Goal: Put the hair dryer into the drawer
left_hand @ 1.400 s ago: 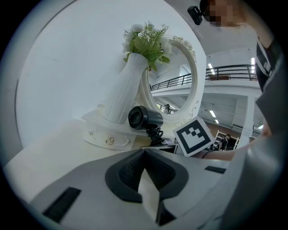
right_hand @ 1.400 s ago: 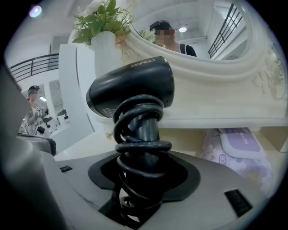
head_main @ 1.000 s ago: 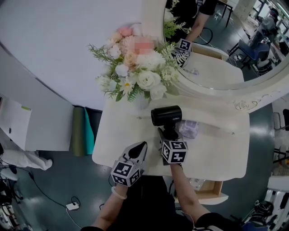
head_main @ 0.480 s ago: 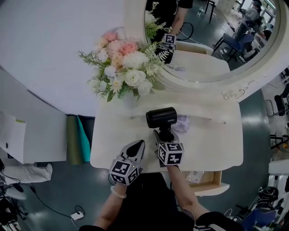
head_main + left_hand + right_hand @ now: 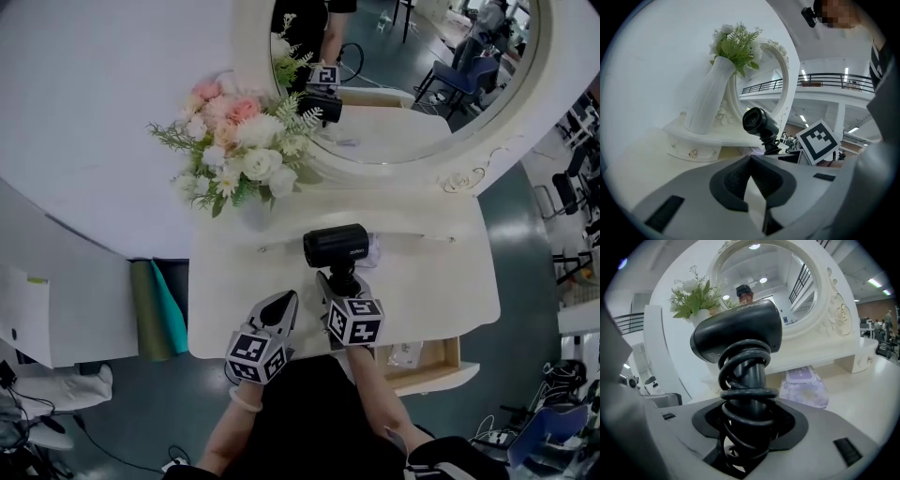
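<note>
Head view, with both gripper views. Your right gripper [image 5: 338, 282] pinched the handle of the black hair dryer [image 5: 335, 246], its jaws pressed on the cord coiled round that handle. The dryer stood upright above the white dressing table [image 5: 441, 291], barrel level, in front of the round mirror [image 5: 403, 84]. A purple wipes pack [image 5: 804, 385] lay on the tabletop just behind it. Your left gripper [image 5: 281, 306] hovered beside the right one at the table's front edge, jaws pressed together with nothing between them. The drawer [image 5: 433, 377] stood open under the table's front, to your right, and the dryer was not in it. A bouquet [image 5: 234, 141] in a white vase [image 5: 708, 98] stood at the table's back left.
</note>
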A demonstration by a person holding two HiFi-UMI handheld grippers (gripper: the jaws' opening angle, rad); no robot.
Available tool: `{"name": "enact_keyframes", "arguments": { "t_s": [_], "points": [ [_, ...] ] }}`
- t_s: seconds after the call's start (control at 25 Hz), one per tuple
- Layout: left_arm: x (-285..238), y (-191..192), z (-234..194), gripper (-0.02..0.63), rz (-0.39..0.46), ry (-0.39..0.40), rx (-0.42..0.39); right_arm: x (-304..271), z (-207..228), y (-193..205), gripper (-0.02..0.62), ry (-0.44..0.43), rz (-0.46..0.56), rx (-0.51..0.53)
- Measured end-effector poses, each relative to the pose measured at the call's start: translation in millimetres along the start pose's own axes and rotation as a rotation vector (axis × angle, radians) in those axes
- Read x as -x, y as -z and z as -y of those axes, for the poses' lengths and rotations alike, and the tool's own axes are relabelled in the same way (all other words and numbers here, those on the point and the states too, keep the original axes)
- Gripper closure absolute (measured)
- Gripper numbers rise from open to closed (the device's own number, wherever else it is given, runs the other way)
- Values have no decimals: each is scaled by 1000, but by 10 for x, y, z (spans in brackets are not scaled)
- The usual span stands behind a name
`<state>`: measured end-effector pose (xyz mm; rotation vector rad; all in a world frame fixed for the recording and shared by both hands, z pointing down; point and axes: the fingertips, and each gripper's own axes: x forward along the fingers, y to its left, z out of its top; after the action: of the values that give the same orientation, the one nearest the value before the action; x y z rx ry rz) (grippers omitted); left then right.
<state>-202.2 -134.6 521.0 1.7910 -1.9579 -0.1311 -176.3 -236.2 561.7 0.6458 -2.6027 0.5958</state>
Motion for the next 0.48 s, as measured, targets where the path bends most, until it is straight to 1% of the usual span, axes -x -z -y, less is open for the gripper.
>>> {"name": "enact_keyframes", "arguments": {
  "t_s": [0.24,0.48],
  "points": [
    [-61,-22,138,581,-14,65,-25,167,83,-1,359,47,21,-34],
    [-184,15,353,582,-39,146,-53,361,257,19,359,112,43,-56]
  ]
}}
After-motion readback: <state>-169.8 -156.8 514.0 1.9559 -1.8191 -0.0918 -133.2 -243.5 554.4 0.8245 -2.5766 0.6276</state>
